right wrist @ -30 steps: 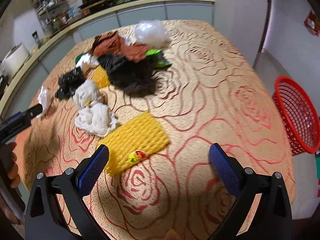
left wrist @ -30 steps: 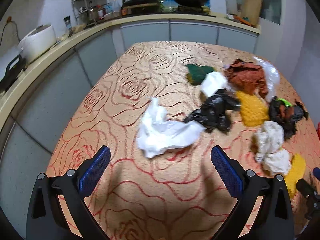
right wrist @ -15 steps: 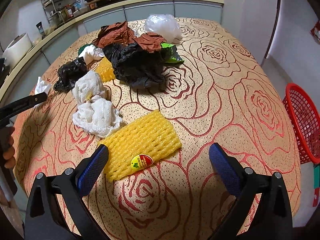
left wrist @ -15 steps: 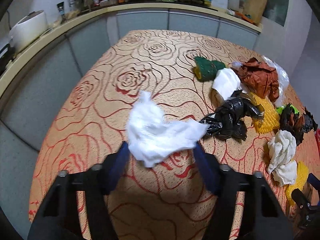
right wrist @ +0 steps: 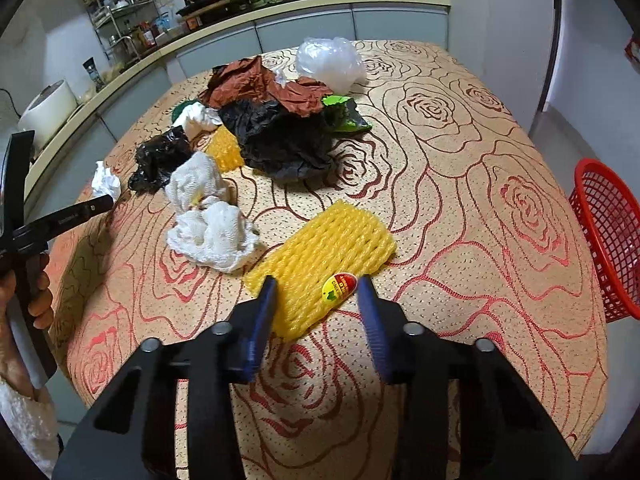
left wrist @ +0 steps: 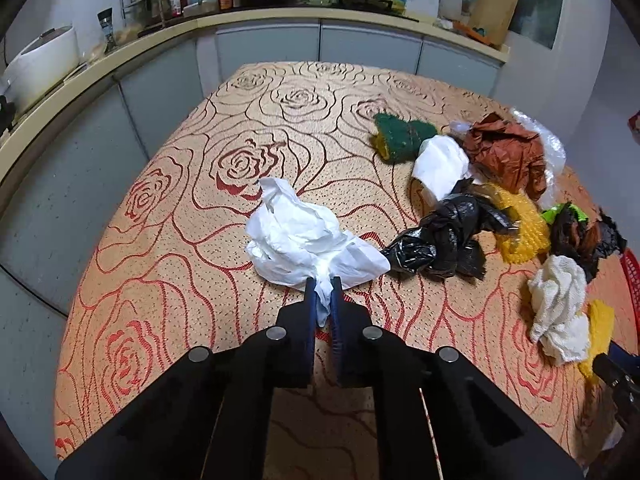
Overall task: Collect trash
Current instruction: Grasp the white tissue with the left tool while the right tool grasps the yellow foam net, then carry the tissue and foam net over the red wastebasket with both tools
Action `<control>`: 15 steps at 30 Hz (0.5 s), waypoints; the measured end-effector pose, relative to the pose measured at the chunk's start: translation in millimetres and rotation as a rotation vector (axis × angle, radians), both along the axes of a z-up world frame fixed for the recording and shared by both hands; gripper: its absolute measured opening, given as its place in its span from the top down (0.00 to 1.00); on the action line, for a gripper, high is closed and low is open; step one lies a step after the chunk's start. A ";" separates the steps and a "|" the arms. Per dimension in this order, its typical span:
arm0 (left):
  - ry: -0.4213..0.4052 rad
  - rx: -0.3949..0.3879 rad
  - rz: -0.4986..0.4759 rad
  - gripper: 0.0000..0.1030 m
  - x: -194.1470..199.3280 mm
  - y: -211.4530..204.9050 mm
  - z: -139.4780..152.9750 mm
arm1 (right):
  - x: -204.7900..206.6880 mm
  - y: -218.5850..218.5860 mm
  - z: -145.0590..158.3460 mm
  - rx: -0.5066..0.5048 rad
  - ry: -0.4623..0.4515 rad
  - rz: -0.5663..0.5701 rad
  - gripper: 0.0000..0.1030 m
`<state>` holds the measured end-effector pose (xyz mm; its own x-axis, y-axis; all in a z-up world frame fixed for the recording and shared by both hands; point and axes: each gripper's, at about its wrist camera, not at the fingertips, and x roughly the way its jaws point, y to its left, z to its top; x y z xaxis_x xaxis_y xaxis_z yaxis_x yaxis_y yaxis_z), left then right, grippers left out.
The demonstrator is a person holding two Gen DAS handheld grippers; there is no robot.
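On table: left gripper now clamped on white bag.

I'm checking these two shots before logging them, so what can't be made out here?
- Red basket: right wrist view, cut off by the frame edge; its contents can't be seen.
- Sticker on the yellow foam net: print too small to read.
- Left gripper: the white plastic bag hides how deep the pinch goes.
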<state>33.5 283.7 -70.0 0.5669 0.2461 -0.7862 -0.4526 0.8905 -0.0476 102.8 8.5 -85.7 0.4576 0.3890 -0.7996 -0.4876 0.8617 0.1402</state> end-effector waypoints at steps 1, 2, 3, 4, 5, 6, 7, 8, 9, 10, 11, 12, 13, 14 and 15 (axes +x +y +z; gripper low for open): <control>-0.015 -0.001 -0.005 0.94 -3.7 0.2 2.7 | -0.6 -0.1 0.8 -0.001 -0.006 0.000 0.69; -0.030 -0.006 -0.011 0.95 -7.6 0.5 5.3 | -1.2 -1.2 2.1 -0.001 -0.014 -0.004 0.71; -0.048 -0.009 -0.016 0.95 -11.5 1.0 8.8 | -0.8 -2.4 2.8 0.000 -0.017 -0.007 0.76; -0.062 -0.010 -0.020 0.95 -14.2 1.2 11.6 | 0.0 -4.5 3.7 0.007 -0.016 -0.010 0.78; -0.081 -0.010 -0.027 0.95 -18.5 0.8 15.8 | 0.6 -6.6 4.5 0.014 -0.014 -0.013 0.79; -0.095 -0.008 -0.032 0.95 -21.9 -0.2 19.4 | 1.5 -8.8 5.4 0.019 -0.015 -0.016 0.82; -0.104 -0.003 -0.036 0.95 -24.3 -1.6 23.0 | 2.3 -10.9 6.3 0.023 -0.016 -0.019 0.82; -0.112 0.005 -0.043 0.95 -26.8 -3.8 27.2 | 3.0 -13.1 7.4 0.028 -0.018 -0.022 0.82; -0.115 0.010 -0.047 0.95 -28.1 -5.9 30.0 | 4.3 -14.9 8.1 0.033 -0.018 -0.024 0.83; -0.118 0.017 -0.052 0.95 -29.2 -9.3 32.9 | 4.7 -17.2 9.4 0.040 -0.019 -0.026 0.84; -0.120 0.024 -0.058 0.95 -29.7 -13.1 35.8 | 5.2 -19.5 10.9 0.048 -0.021 -0.028 0.84; -0.123 0.028 -0.063 0.95 -30.9 -16.3 38.1 | 5.3 -22.0 12.4 0.053 -0.023 -0.030 0.85; -0.127 0.034 -0.069 0.95 -31.0 -20.1 40.9 | 5.3 -23.9 14.0 0.056 -0.026 -0.031 0.85; -0.133 0.042 -0.075 0.95 -30.9 -25.5 44.5 | 5.3 -26.1 15.6 0.059 -0.030 -0.033 0.85; -0.138 0.047 -0.081 0.95 -30.3 -30.1 47.1 | 5.3 -29.2 17.7 0.063 -0.034 -0.036 0.86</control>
